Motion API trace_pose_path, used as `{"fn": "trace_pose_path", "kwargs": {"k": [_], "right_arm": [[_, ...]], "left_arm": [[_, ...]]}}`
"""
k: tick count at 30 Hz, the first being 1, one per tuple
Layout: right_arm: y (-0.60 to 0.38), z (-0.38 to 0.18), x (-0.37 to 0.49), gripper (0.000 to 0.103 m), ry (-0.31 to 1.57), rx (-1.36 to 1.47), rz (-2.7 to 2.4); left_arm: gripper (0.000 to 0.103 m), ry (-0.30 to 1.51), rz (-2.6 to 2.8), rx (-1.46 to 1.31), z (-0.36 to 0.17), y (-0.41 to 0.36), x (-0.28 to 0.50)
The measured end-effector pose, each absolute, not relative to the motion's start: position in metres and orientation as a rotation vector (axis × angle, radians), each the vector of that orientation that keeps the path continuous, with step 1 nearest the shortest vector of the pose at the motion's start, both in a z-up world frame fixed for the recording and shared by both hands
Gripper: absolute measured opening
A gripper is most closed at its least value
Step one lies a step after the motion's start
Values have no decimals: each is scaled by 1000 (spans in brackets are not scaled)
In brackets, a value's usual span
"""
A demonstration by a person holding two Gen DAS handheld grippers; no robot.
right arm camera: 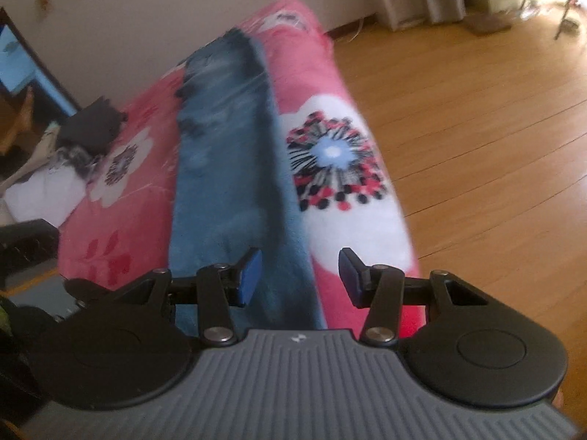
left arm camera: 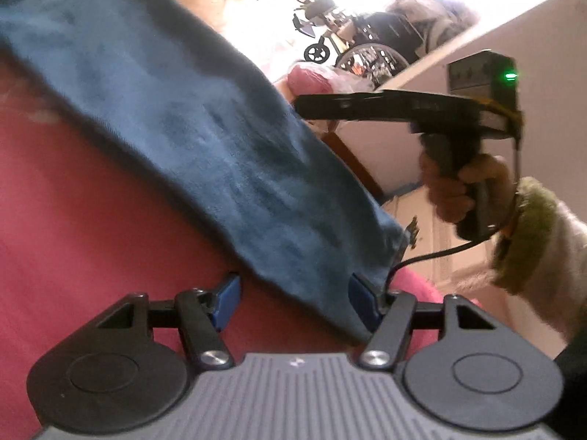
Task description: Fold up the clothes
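A long blue fleece garment (left arm camera: 205, 139) lies folded in a strip on a pink flowered blanket (left arm camera: 73, 220). My left gripper (left arm camera: 295, 302) is open at the garment's near end; the cloth's corner lies between the blue pads (left arm camera: 227, 300) and nothing is pinched. In the right wrist view the same blue garment (right arm camera: 227, 168) runs away along the blanket (right arm camera: 341, 168). My right gripper (right arm camera: 301, 278) is open just above the garment's right edge. The right gripper (left arm camera: 403, 106) also shows side-on in the left wrist view, held by a hand (left arm camera: 462, 190).
Wooden floor (right arm camera: 477, 128) lies right of the bed edge. A dark folded item (right arm camera: 91, 124) and pale clothes (right arm camera: 44, 183) sit at the blanket's far left. A wheelchair (left arm camera: 370, 51) stands in the room behind. A cream sleeve with a green cuff (left arm camera: 532, 242) is at right.
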State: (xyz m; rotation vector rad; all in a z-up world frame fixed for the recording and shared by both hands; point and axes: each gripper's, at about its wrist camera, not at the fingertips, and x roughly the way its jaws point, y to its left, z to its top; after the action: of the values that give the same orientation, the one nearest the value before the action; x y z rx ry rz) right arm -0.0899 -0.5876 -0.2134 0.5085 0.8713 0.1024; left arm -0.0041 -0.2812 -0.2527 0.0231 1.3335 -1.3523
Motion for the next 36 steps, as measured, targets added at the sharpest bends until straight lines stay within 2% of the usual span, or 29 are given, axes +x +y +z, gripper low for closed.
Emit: {"fn": "trace_pose_path", "kwargs": {"k": [6,14,16,18,23,24,26,28,30,33,36], "right_arm": [[-600,-236,-73,49,934,626,187],[-607,-245,-121,48,949,789,222],[-608,-244,-141,43,956,843,235],[-605,-244,-160,33,980,860,239],[-601,-246,-198,23,1021,907,224],[-601,-247,-202,21,1022,917,223],[-600,-248,-206,17,1021,930,228],[-598,-245,-204,12,1013,931,253],[-593,-235,-199,10,985,944,300],[-585,-218,-190,9,938,960,370],[-580,-201,-177,9,877,983,431]], "left_arm": [[65,1367,-1354,-12,-262,-285,-15],[64,1363,-1355,-40,-266,-288,-23],[64,1365,-1370,-50,-268,-290,-25],[64,1359,-1378,-49,-269,-292,-27],[64,1328,-1391,-19,-269,-297,-34],[63,1318,-1394,-7,-268,-297,-37],[53,1287,-1394,27,-265,-298,-42],[33,1280,-1376,31,-262,-296,-40],[21,1296,-1362,-4,-260,-293,-32],[20,1302,-1357,-86,-252,-281,-17],[28,1271,-1368,-143,-237,-262,1]]}}
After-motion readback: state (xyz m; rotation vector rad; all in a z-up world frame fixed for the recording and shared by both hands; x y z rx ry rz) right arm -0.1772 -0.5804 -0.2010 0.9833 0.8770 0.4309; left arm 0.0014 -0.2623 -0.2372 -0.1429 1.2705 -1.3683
